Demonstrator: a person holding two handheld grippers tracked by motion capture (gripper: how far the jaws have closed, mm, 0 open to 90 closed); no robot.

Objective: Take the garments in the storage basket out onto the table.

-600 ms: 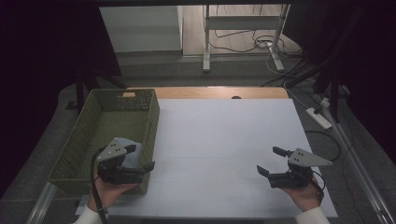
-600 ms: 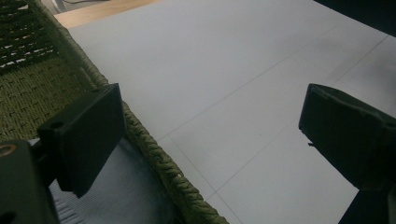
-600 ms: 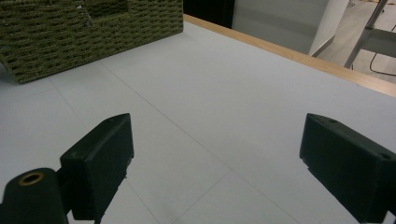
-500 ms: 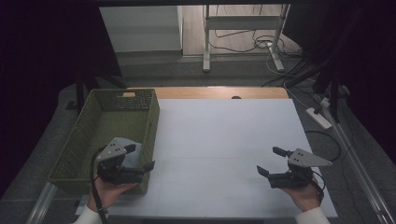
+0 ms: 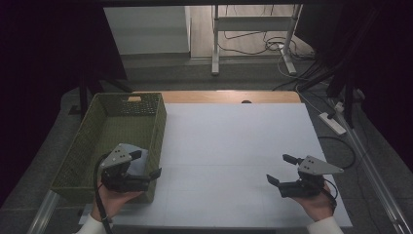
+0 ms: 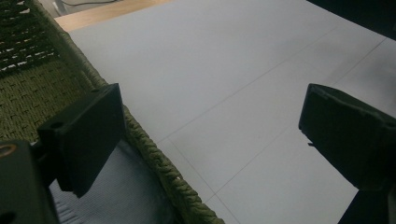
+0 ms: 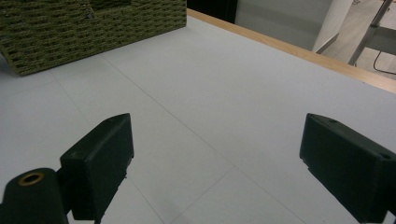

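White table [image 5: 234, 146] takes up most of the high view, bare wooden strip [image 5: 229, 96] along its far edge. Green woven basket [image 5: 114, 141] sits on the table's left side, long axis running away from the person. A pale grey cloth [image 5: 138, 163] lies inside the basket at its near right corner, against the wall; in the left gripper view the cloth [image 6: 116, 196] is just under the rim. Left gripper [image 5: 146, 165] hangs over that near right corner of the basket, jaws wide apart, one jaw over the cloth, the other over the table, nothing clamped. Right gripper [image 5: 281, 169] sits low over the table's near right area, well apart from the basket, jaws spread, nothing between them.
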